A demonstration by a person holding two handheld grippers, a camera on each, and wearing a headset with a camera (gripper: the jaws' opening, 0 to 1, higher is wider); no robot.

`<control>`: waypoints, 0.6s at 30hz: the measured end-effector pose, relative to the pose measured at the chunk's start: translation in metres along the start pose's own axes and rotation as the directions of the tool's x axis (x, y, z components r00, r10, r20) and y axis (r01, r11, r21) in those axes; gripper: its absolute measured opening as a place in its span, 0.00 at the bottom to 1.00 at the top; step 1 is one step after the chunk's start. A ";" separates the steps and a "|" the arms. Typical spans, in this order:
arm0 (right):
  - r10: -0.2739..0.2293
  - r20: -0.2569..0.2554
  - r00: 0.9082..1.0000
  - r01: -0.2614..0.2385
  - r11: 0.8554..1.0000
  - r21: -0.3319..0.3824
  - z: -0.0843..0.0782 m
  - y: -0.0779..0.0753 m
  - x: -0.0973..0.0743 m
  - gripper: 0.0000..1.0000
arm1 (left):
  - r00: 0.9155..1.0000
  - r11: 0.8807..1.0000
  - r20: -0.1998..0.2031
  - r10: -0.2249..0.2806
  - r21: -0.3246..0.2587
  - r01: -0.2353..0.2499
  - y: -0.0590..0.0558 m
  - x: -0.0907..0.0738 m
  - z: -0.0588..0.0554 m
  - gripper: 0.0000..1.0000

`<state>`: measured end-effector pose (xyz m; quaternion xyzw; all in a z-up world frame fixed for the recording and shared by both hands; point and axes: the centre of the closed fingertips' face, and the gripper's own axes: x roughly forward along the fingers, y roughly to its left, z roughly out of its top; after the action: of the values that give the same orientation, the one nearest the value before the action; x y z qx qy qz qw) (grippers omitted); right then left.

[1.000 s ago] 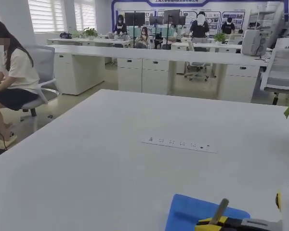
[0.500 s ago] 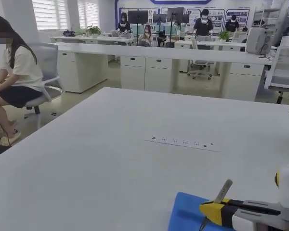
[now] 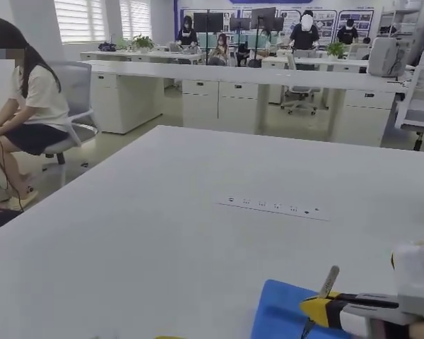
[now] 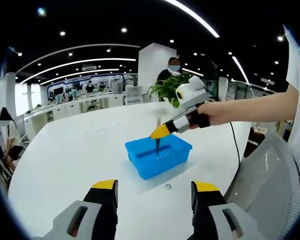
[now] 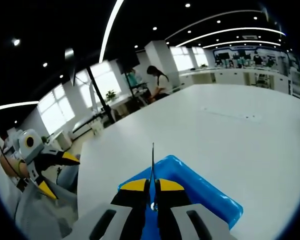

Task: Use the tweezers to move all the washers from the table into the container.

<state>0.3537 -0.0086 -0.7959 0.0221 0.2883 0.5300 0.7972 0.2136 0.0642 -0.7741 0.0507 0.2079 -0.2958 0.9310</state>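
Observation:
A blue container (image 4: 176, 150) stands on the white table (image 3: 127, 233); its corner is at the head view's bottom edge (image 3: 279, 314). Small washers (image 4: 160, 158) lie inside it, and one washer (image 4: 168, 187) rests on the table in front. My right gripper (image 5: 151, 186) is shut on thin metal tweezers (image 5: 152, 162), held tip-down over the container (image 5: 200, 192). In the left gripper view the right gripper (image 4: 162, 131) hovers above the box with the tweezers (image 4: 157, 144) pointing into it. My left gripper (image 4: 155, 192) stands open and holds nothing, short of the container.
A flush socket strip (image 3: 272, 207) sits mid-table. A leafy plant (image 4: 170, 87) stands behind the container. One person sits on a chair at the left (image 3: 25, 92). More desks and people fill the room beyond.
The right gripper has risen a little over the container's corner, and the tweezers now stand more upright. The head camera has shifted slightly.

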 end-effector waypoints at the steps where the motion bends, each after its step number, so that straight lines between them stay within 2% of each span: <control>1: -0.001 0.003 1.000 0.001 1.000 0.005 0.000 -0.001 0.000 0.03 | 1.000 1.000 0.000 0.000 0.000 0.000 0.000 0.000 0.000 0.58; 7: -0.016 0.000 1.000 0.016 0.999 0.033 -0.002 -0.011 0.006 0.03 | 1.000 1.000 0.001 0.000 -0.001 0.000 0.000 0.000 0.000 0.58; 18: -0.040 -0.022 0.999 0.041 0.999 0.035 -0.009 -0.021 0.016 0.03 | 1.000 1.000 0.001 -0.001 -0.002 0.001 0.000 0.001 -0.001 0.59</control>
<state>0.3710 -0.0060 -0.8175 0.0246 0.3063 0.5088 0.8041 0.2139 0.0643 -0.7752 0.0493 0.2078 -0.2961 0.9310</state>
